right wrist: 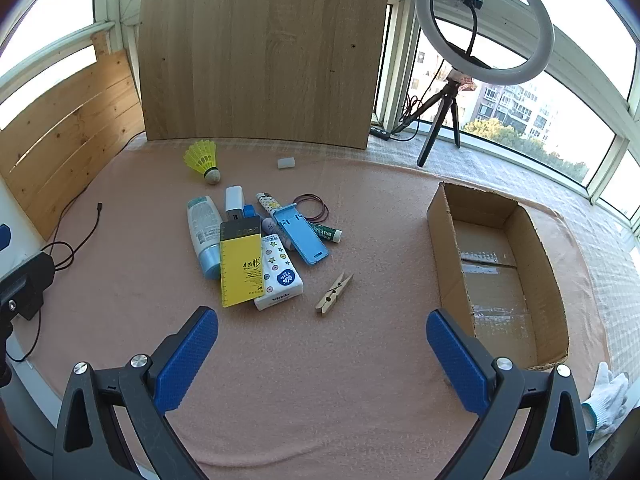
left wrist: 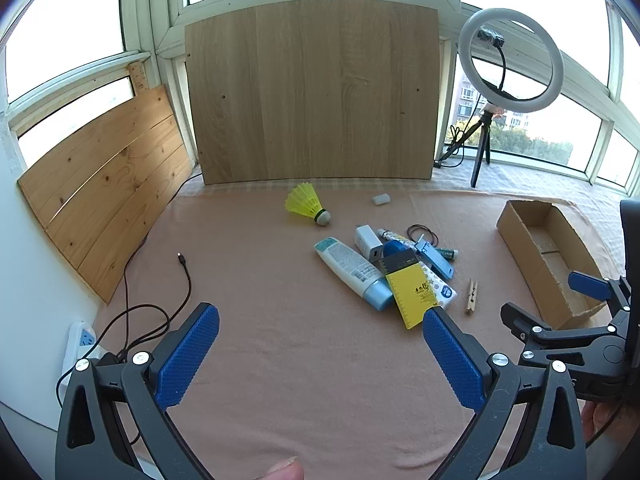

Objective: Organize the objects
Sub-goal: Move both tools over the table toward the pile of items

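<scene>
A: How do the tongs stand?

B: Both spread wide with nothing between the blue pads. The left gripper (left wrist: 320, 344) hangs over bare pink cloth (left wrist: 280, 360) near the front edge; the right gripper (right wrist: 322, 344) does the same, just left of the cardboard box (right wrist: 554, 264).

A: And the things to sort?

B: Heaped in the middle of the cloth. A white bottle with a blue cap (right wrist: 204, 232) lies along the left of the heap, a yellow-and-black card (right wrist: 240, 268) overlaps its cap end, and a tissue pack (right wrist: 280, 276) lies partly under the card. A blue plastic holder (right wrist: 304, 236) lies slantwise over a patterned tube (right wrist: 268, 202), with a green stick (right wrist: 330, 234) and some dark hair ties (right wrist: 314, 206) touching or just beside it (I cannot tell which). A white charger (right wrist: 235, 198) sits at the far end of the heap.

A: Anything apart from the heap?

B: A wooden clothespin (right wrist: 334, 293) just toward the front, a yellow shuttlecock (right wrist: 202, 158) and a small white block (right wrist: 286, 163) near the back edge, by the upright wooden board (right wrist: 260, 52).

A: The box?

B: Open-topped, along the right edge, only tape on its floor.
</scene>
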A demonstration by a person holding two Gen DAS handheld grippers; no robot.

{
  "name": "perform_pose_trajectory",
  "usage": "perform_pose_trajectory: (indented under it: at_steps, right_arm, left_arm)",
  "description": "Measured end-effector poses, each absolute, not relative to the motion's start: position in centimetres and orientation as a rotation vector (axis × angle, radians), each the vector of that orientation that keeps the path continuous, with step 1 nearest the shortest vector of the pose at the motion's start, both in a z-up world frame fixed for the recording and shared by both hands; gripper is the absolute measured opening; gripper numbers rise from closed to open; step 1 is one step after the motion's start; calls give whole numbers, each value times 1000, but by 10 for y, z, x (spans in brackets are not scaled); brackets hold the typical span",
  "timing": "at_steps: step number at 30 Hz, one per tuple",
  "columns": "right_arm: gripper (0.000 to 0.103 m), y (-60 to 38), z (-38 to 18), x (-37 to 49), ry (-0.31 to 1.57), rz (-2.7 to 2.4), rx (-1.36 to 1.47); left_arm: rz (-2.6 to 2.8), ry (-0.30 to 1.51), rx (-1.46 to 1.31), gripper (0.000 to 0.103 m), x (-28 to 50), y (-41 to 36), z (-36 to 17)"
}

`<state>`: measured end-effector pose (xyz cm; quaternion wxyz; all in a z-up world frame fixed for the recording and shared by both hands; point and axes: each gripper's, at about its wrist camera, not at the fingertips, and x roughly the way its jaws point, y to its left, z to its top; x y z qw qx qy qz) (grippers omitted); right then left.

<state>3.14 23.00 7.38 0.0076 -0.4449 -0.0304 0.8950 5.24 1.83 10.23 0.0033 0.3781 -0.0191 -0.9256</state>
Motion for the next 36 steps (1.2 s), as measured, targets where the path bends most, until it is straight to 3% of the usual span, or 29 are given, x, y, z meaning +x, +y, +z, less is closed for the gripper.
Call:
perform_pose_trajectory:
  at_steps: [17,26,32,36]
  right_arm:
    - [103,225,53,-1,-105,2776,-1447]
    - [103,234,41,-5,-58,2738,-1519]
    - [103,232,52,12,-29,2727,-1413]
    - [103,217,58,20,-5,2725,-1351]
  left_arm:
    - [-2854,-44,1263,103,12,9,79]
    - [-2780,152,1435,103,1,-11,24]
    - [-2754,343,1509,103,11,-40,-1]
    - [-2806,327,1489,103,18,-59,0]
